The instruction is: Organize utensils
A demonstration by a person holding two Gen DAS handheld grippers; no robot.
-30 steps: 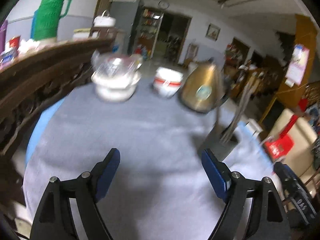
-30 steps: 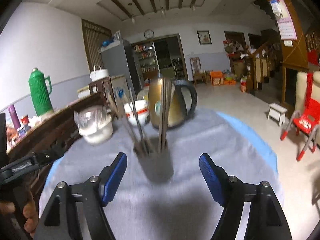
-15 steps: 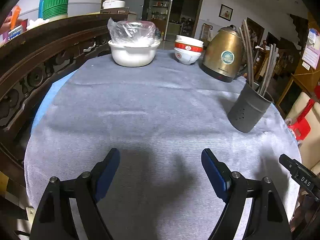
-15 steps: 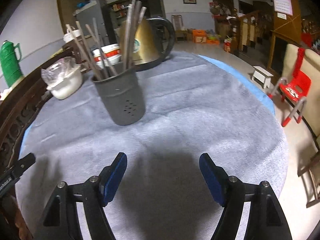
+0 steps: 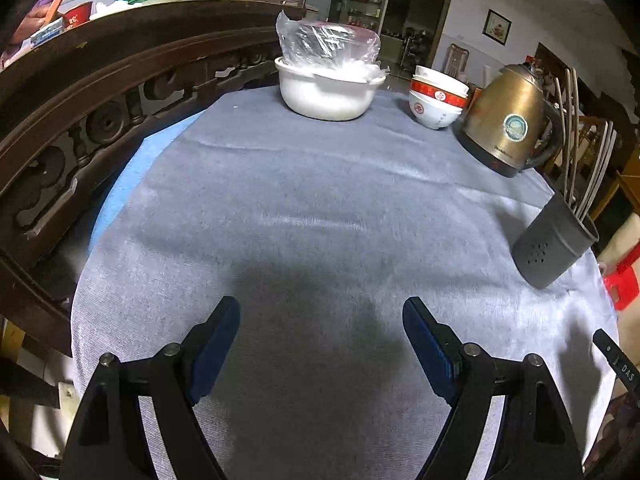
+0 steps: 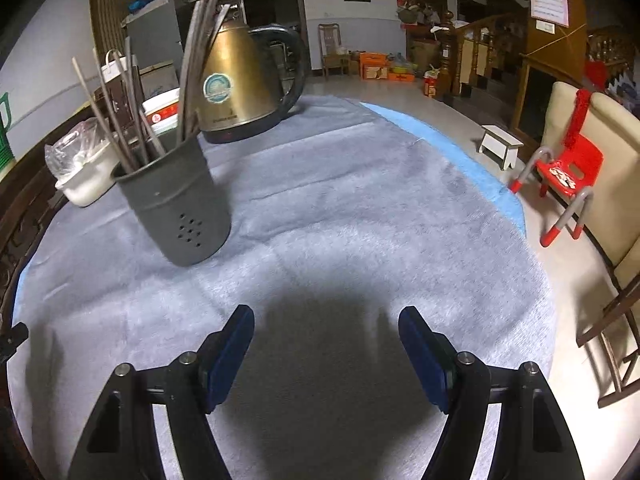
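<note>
The desk (image 6: 360, 200), round and under a grey cloth, carries everything; the landmark here is the kettle (image 6: 236, 84), brass-coloured, at the far side. Just in front of the kettle, toward the camera in the right wrist view, stands the holder (image 6: 176, 208), a dark grey cup with small drain holes. It looks like thin plastic or light metal, so it is probably light and would tip or slide on the cloth if pushed near its rim.

Left of the kettle sit stacked bowls (image 5: 438, 100), and further left a white pot (image 5: 326, 92) with a plastic bag on it.

The chopsticks (image 6: 192, 68) stand in the holder, leaning outward in loose groups, their tops crossing in front of the kettle. They appear thin, stiff, smooth and light: easy to lift, but likely to slip or swivel between pads. A hold on the upper shafts, well above the holder's rim and across a few at once, seems safest, with the pull along their length so the holder stays put.

The left tool (image 5: 320, 336) and right tool (image 6: 326, 340) both hang wide open and empty over bare cloth, nearer the camera than the kettle and the holder.
</note>
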